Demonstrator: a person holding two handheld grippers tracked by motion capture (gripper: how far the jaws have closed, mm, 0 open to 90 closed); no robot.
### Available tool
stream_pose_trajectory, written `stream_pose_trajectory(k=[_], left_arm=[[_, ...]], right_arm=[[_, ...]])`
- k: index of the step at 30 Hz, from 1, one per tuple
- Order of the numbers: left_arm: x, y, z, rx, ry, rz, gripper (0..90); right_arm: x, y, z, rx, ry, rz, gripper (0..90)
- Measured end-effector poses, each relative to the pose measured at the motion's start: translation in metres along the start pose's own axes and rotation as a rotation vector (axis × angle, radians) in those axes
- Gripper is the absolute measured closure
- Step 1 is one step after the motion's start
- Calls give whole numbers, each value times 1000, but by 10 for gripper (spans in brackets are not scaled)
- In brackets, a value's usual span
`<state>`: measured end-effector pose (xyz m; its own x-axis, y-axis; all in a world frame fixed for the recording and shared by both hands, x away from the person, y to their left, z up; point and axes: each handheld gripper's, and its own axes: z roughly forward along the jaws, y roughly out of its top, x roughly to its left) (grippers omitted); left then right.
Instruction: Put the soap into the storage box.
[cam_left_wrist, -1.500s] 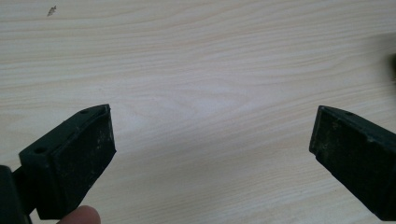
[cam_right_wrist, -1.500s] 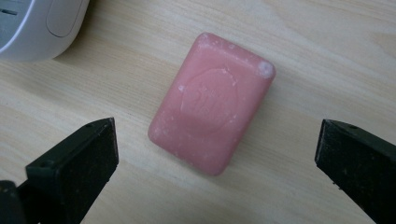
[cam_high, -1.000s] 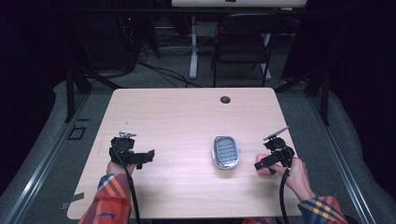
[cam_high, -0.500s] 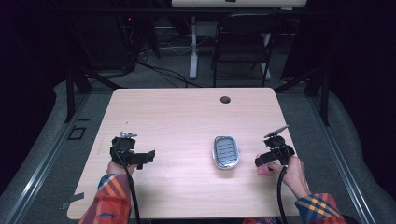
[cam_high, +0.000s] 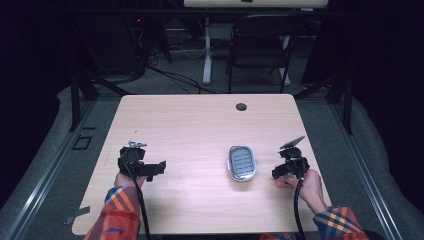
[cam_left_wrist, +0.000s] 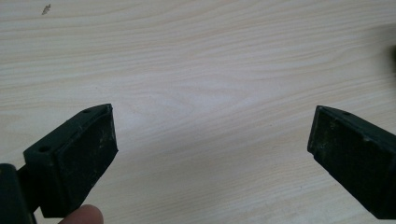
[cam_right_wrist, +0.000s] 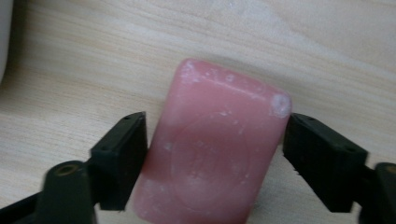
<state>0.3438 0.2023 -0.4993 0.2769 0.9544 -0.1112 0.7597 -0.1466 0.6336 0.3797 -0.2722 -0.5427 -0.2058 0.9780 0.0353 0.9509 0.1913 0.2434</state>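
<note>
While the left gripper (cam_left_wrist: 210, 154) gapes wide and empty, the right gripper (cam_right_wrist: 215, 154) brackets a pink soap bar (cam_right_wrist: 212, 144) — long axis pointing away, jaws touching its sides — soap dish (cam_high: 242, 162) just to its left.

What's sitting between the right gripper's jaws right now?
A pink soap bar lies on the table between the jaws of the right gripper, which stand against its two sides, as the right gripper view shows.
</note>
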Motion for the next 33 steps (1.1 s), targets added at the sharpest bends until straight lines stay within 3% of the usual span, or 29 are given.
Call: stream_pose_trajectory(k=[2, 8, 17, 21, 26, 33], left_arm=[[0, 0, 0, 1, -1, 0, 14], [0, 0, 0, 0, 1, 1, 14], [0, 0, 0, 3, 0, 3, 15], [0, 0, 0, 2, -1, 6, 16], [0, 0, 0, 2, 2, 8, 16], [0, 0, 0, 3, 3, 7, 17]], right_arm=[[3, -1, 0, -23, -9, 17, 303], [2, 0, -3, -18, -27, 9, 363], [3, 2, -5, -17, -31, -6, 369], [2, 3, -10, -41, -27, 0, 369], [0, 5, -17, -32, -34, -24, 369], [0, 7, -22, -70, -36, -19, 369]])
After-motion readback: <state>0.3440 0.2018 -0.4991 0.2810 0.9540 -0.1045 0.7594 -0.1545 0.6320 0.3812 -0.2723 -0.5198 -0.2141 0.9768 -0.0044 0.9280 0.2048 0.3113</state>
